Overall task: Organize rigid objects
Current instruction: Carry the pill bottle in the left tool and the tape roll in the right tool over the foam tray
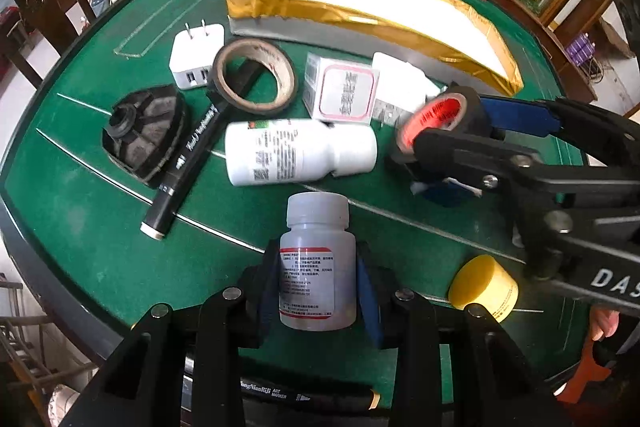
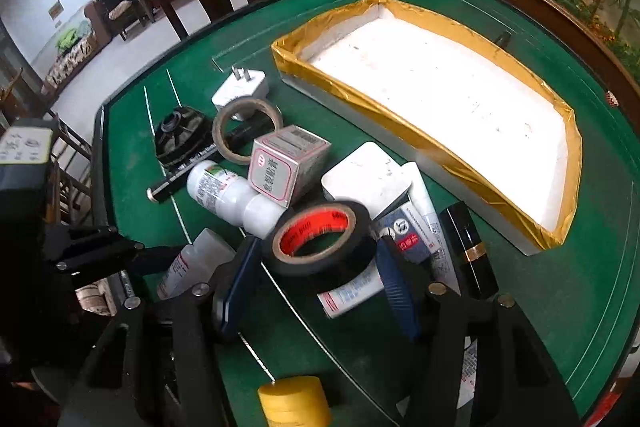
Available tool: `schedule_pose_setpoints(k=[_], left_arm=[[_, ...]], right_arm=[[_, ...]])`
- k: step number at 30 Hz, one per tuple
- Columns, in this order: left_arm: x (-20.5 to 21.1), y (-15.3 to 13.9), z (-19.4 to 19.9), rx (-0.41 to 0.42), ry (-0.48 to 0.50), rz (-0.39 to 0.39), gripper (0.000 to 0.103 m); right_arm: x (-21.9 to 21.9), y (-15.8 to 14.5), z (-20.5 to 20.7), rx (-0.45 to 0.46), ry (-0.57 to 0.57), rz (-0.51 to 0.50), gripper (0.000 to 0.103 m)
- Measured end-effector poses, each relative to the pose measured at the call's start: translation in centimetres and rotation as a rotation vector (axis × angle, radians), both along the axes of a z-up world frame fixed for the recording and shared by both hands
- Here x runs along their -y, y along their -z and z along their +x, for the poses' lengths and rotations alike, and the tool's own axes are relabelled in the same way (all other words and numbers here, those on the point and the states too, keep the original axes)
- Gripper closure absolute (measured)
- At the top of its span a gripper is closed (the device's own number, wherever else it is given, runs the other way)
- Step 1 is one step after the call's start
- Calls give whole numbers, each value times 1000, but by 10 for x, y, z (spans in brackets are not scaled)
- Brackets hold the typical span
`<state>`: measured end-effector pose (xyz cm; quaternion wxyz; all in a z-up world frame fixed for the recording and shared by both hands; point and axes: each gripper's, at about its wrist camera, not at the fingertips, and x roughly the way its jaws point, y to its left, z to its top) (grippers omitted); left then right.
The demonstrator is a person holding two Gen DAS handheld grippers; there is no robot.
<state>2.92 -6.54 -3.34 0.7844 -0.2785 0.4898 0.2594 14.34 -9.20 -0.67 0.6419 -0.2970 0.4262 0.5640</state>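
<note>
Left gripper (image 1: 318,287) pinching translucent white pill bottle (image 1: 318,263), red-banded label unreadable; right gripper (image 2: 316,279) clamps black tape roll with red printed core (image 2: 320,237), both short of gold-rimmed white foam tray (image 2: 436,103); marker (image 1: 280,393) reads "ART MARKER", half hidden

Ahead of my left gripper (image 1: 316,291), a lying bottle (image 1: 300,151), box (image 1: 340,93) and tape ring (image 1: 255,76) block the way to the tray (image 1: 320,13). Bare felt (image 2: 520,291) right of my right gripper (image 2: 316,267) leaves passage.
</note>
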Motion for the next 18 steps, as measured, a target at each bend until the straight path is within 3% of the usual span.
schedule_pose_setpoints(k=[11,12,13,15,18], left_arm=[[-14,-41,13,71,26,38,66],[-16,-45,19,77,28,40,66],[-19,-48,20,83,31,40,66],[-26,-56,26,99,36,40,66],[-35,-62,38,106,44,46,66]], right_arm=[[10,-28,15,4,50,79,46],[10,-31,19,6,60,85,48],[11,-34,24,5,72,95,63],[10,-40,33,-17,86,108,81],[6,-41,47,-20,113,111,83]])
